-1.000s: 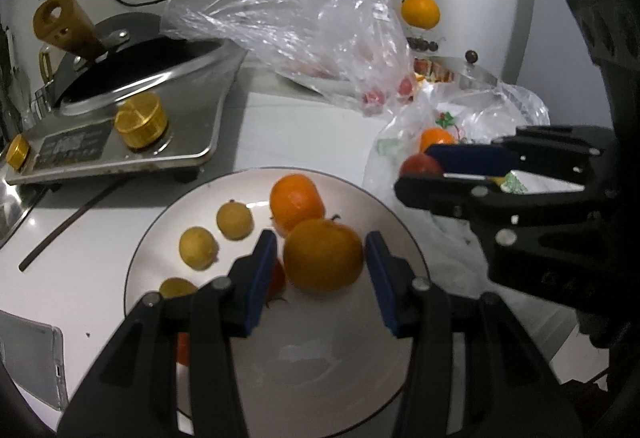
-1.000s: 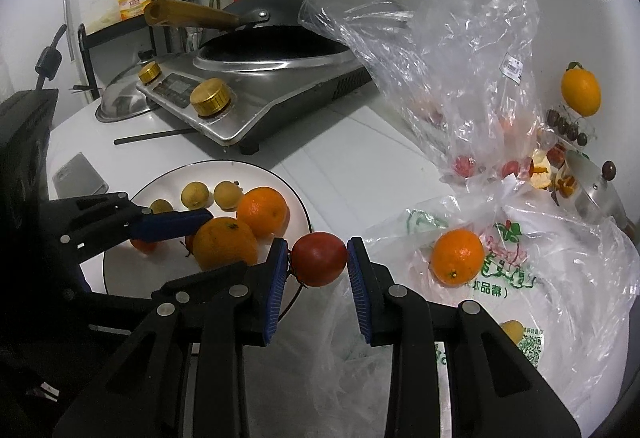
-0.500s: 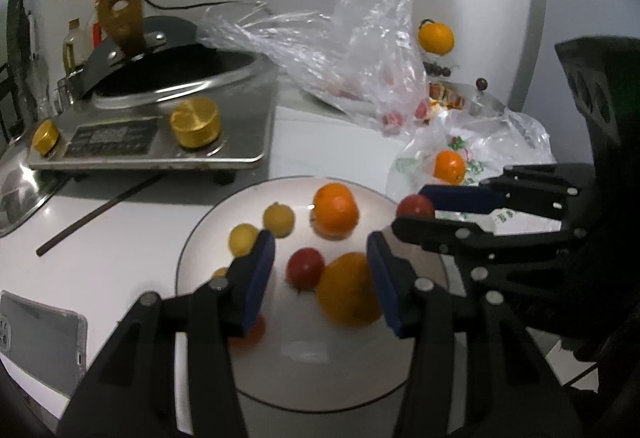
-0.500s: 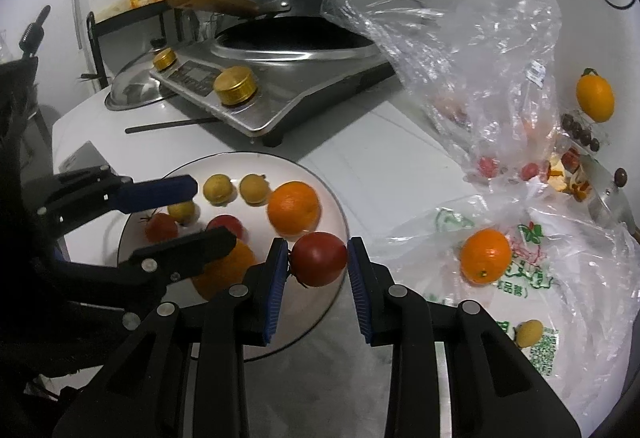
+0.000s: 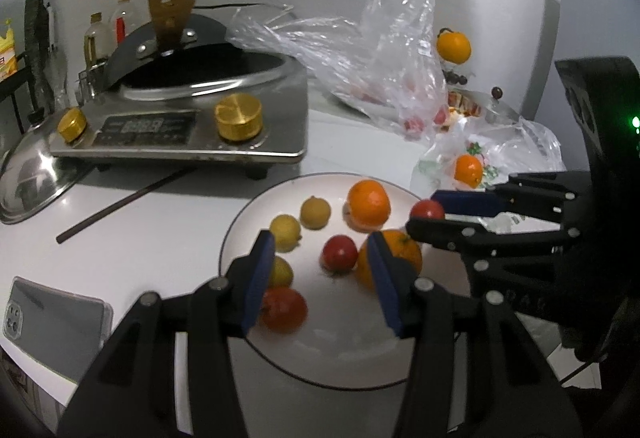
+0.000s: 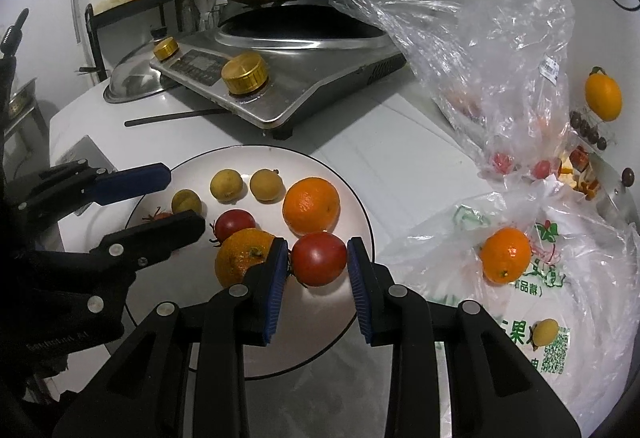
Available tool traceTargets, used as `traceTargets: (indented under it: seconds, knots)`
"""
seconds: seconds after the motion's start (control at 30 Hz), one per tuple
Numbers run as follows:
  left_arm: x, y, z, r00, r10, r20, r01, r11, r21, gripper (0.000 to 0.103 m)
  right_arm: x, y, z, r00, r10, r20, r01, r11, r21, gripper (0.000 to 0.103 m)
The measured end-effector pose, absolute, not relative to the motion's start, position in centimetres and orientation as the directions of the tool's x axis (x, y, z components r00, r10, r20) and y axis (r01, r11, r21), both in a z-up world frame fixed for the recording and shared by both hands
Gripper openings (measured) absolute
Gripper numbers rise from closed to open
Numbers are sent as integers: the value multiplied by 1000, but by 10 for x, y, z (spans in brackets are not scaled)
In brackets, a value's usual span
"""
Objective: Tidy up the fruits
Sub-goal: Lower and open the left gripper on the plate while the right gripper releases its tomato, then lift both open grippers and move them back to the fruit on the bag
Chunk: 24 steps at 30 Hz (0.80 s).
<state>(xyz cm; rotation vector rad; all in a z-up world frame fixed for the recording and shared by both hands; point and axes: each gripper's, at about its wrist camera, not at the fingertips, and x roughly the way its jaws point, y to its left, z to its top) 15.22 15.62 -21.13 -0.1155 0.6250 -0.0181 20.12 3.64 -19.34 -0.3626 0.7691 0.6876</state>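
Observation:
A white plate [image 5: 344, 354] [image 6: 320, 334] holds two oranges [image 5: 368, 203] [image 6: 311, 203], two tomatoes [image 5: 340, 253] and three small yellow fruits [image 5: 316, 212]. My right gripper [image 6: 319, 258] is shut on a red tomato [image 6: 319, 258] over the plate's right side; it shows in the left wrist view [image 5: 427, 209]. My left gripper [image 5: 320, 274] is open and empty, raised above the plate. An orange [image 6: 506, 255] and a small yellow fruit [image 6: 545, 332] lie on a printed plastic bag [image 6: 560, 298].
An induction cooker [image 5: 180, 125] with a wok stands behind the plate. A clear plastic bag [image 6: 500, 57] with small red fruits stands at the right. A chopstick [image 5: 124, 203], a pot lid [image 5: 28, 185] and a phone [image 5: 52, 314] lie at the left.
My left gripper has let go of the orange on the plate and pulled back and up. My right gripper has carried the tomato from the bag to above the plate.

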Motion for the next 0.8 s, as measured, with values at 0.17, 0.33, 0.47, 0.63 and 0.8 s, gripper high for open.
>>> traceTargets:
  seconds: [0.17, 0.33, 0.47, 0.63, 0.8]
  knots:
    - [147, 157, -208, 815, -38, -579, -28, 994, -105, 51, 201, 37, -193, 520, 429, -739, -683, 728, -57, 33]
    - [140, 157, -202, 824, -22, -567, -40, 995, -96, 51, 197, 37, -188, 528, 435, -730, -682, 729, -59, 34]
    - [134, 154, -195, 831, -11, -556, -46, 995, -87, 52, 191, 31, -180, 543, 438, -717, -676, 734, -63, 34]
    - [126, 149, -186, 842, -2, -539, -48, 996, -78, 52, 181, 22, -170, 561, 444, -699, -670, 739, -68, 34]
    - [116, 142, -174, 857, 3, -515, -47, 996, -72, 54, 171, 12, -157, 585, 448, -676, -659, 748, -75, 34]
